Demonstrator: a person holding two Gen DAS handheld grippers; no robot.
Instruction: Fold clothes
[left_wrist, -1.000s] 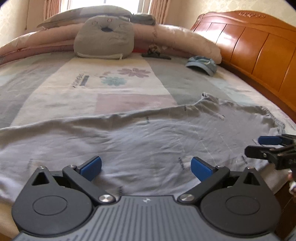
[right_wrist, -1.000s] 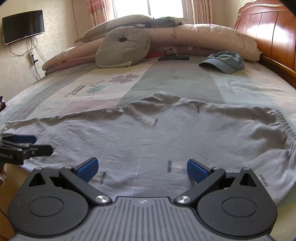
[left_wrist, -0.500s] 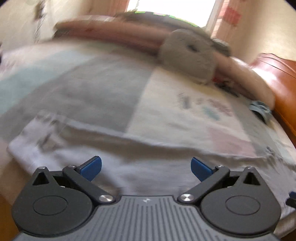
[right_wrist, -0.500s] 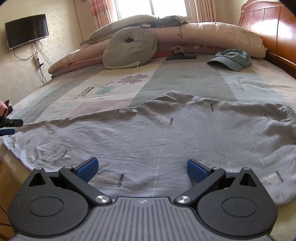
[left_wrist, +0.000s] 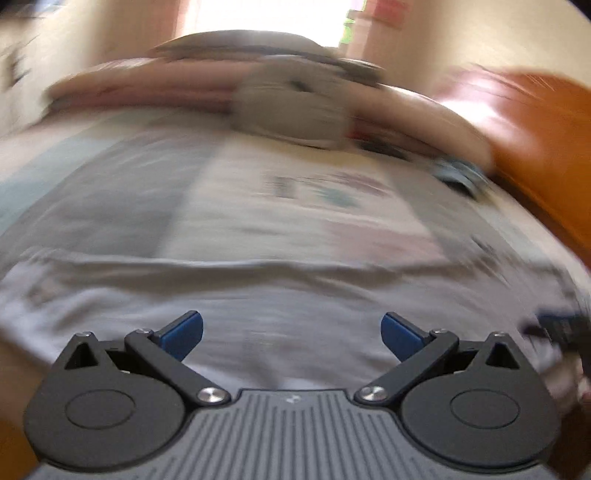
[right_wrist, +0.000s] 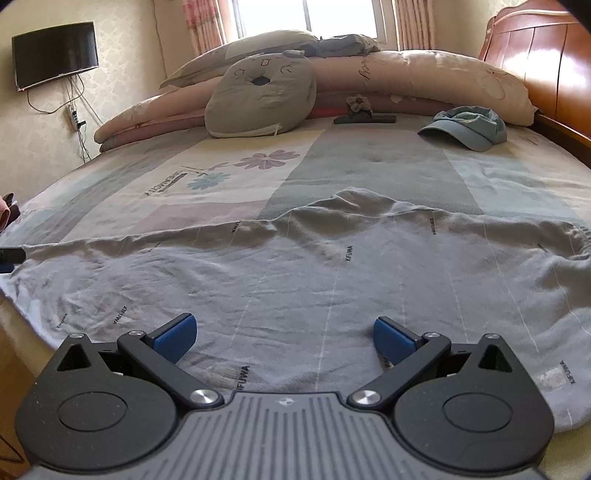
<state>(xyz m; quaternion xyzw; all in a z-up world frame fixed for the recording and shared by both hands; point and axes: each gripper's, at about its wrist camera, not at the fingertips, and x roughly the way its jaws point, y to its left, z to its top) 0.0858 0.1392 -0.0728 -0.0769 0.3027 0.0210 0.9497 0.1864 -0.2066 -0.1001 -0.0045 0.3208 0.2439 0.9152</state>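
A grey pair of trousers (right_wrist: 332, 280) with small printed words lies spread flat across the near edge of the bed, its elastic waistband (right_wrist: 580, 240) at the right. My right gripper (right_wrist: 282, 338) hovers open just above the cloth near its front hem, with nothing between the blue pads. In the blurred left wrist view the same garment (left_wrist: 258, 295) fills the foreground, and my left gripper (left_wrist: 291, 332) is open over it, holding nothing. The other gripper (left_wrist: 561, 328) shows dimly at that view's right edge.
A grey cushion (right_wrist: 258, 96) and rolled quilts (right_wrist: 406, 81) lie at the far side of the bed. A blue cap (right_wrist: 469, 127) rests at the right, by the wooden headboard (right_wrist: 543, 62). A black clip (right_wrist: 364, 118) lies mid-far. A television (right_wrist: 55, 53) hangs on the left wall.
My left gripper swung left along the bed edge and is now swinging back right, blurring its view. My right gripper shifted slightly left and lower over the garment. Both stayed open.
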